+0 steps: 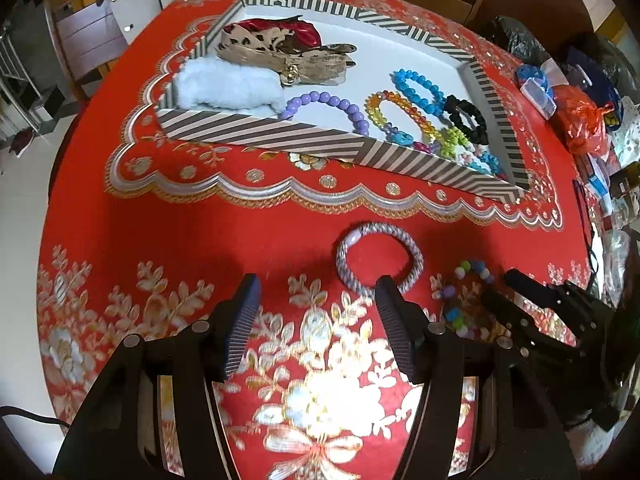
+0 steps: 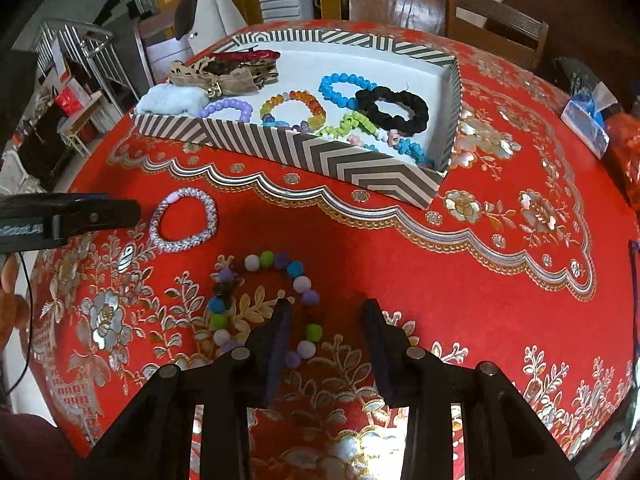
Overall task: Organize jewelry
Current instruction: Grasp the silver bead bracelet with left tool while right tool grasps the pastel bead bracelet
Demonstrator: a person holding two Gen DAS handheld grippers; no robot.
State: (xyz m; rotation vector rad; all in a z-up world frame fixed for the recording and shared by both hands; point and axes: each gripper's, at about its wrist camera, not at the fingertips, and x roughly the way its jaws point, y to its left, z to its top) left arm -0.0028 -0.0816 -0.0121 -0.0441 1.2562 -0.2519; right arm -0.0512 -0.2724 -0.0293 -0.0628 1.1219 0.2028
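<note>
Nearest the lens: left gripper [image 1: 318, 298], fingers spread, empty, tip beside the grey bangle [image 1: 380, 258] lying short of the box [image 1: 280, 144]. Right gripper [image 2: 326, 312] likewise spread, empty, straddling the pompom bracelet [image 2: 262, 300], also short of the box. Probably pickup step; next, closing on one strand, then lifting over the box wall.
</note>
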